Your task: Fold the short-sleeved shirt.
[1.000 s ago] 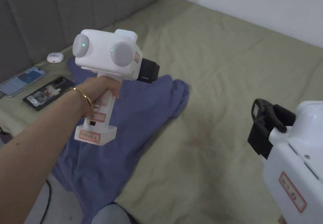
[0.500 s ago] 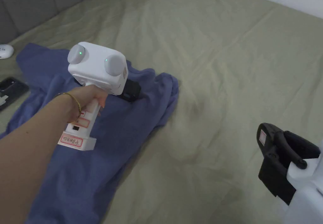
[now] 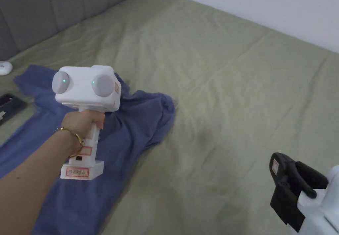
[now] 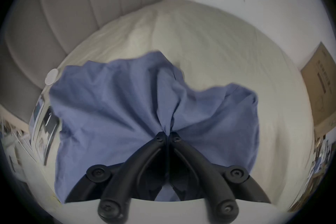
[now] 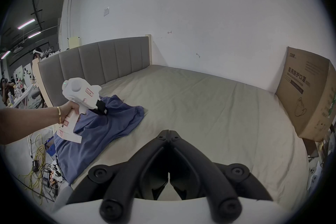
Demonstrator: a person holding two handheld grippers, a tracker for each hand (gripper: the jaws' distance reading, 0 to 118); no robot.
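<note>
A blue short-sleeved shirt (image 3: 132, 126) lies crumpled along the left side of a bed covered in an olive-green sheet (image 3: 231, 96), its lower part trailing off the mattress edge at the lower left of the head view. The left gripper (image 4: 166, 134), a white handheld unit held in a hand (image 3: 84, 119) at centre left, is clenched on a bunched ridge of the fabric; in the left gripper view both black jaws meet on a pinch of cloth, and folds fan outward and upward from that point. This grip probably serves to drag or lift the garment onto open bed so it can be spread flat before folding.

The right gripper (image 5: 169, 132) sits at the lower right of the head view, over bare sheet and well apart from the shirt. Its jaws are closed together with nothing between them, apparently waiting to take a second hold.

A phone (image 3: 8, 103) and a small white case (image 3: 5, 67) rest at the far left edge.
</note>
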